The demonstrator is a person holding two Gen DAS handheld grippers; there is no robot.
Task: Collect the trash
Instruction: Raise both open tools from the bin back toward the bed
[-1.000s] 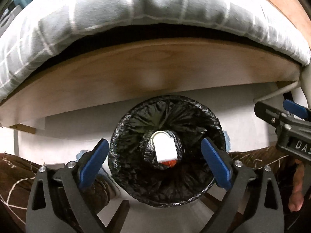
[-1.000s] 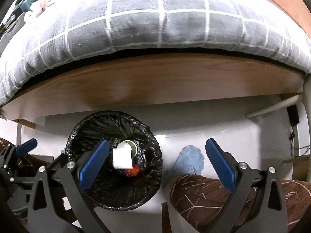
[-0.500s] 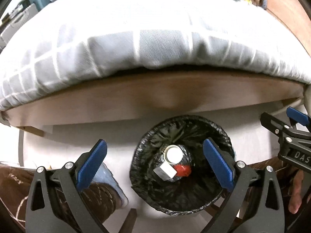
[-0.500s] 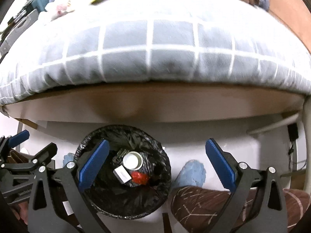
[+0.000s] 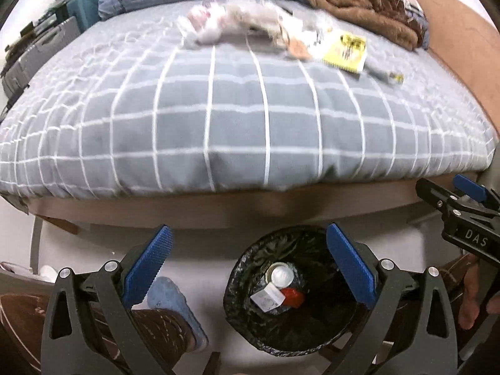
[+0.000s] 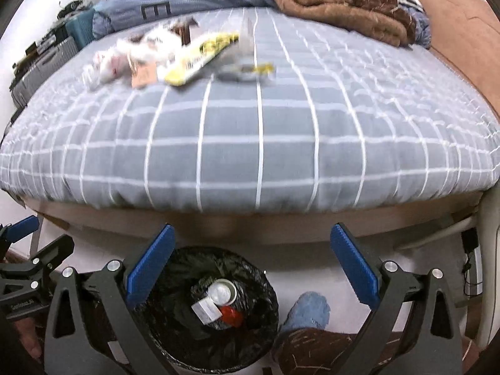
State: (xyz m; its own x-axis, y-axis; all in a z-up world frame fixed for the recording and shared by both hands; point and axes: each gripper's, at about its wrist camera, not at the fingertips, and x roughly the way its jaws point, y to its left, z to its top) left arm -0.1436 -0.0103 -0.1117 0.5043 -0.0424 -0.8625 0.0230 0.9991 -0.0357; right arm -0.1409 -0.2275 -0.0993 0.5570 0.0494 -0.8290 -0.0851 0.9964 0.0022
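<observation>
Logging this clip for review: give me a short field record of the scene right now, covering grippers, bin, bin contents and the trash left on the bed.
left gripper: open, empty
right gripper: open, empty
bin: round bin with black plastic liner, on floor beside bed
bin contents: silver can, white box, red item
bed: grey checked quilt
trash left: yellow wrapper, white crumpled wrappers, blurred

the litter on your bed [image 5: 265,131] is motion-blurred: the pale wrappers [image 5: 231,25] and yellow packet [image 6: 200,53] can't be read. your slipper [image 6: 307,312] is half hidden by a trouser leg.
</observation>
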